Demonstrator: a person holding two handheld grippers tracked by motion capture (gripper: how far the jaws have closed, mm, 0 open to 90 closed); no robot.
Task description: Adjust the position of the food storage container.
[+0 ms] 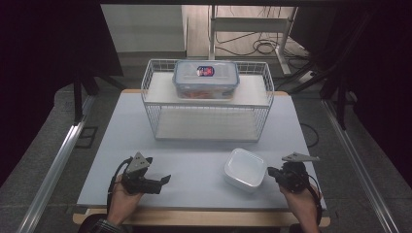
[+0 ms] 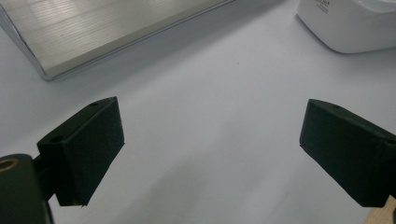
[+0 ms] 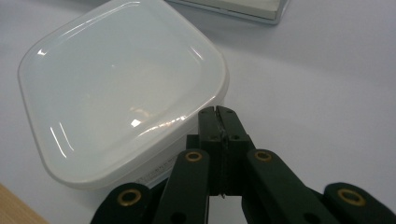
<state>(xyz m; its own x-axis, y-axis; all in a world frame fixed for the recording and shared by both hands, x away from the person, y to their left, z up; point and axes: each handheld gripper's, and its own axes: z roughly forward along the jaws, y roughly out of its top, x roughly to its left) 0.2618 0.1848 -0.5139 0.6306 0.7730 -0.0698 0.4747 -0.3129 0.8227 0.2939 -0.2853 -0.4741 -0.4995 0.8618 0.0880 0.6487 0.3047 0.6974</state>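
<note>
White lidded tub (image 1: 245,169) in front of wire rack (image 1: 208,99), one clear clip-lid box (image 1: 206,79) with reddish contents on rack, right gripper (image 3: 218,112) closed, empty, tips against tub, left gripper (image 2: 210,140) wide open, empty.

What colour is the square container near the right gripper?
The square plastic container is plain glossy white, clearest in the right gripper view.

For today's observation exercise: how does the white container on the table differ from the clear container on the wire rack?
The white container is opaque, squarish and sits low on the table; the clear container is see-through, oblong, has blue lid clips and a label, and stands on the wire rack. Both are lidded, with rounded corners.
</note>
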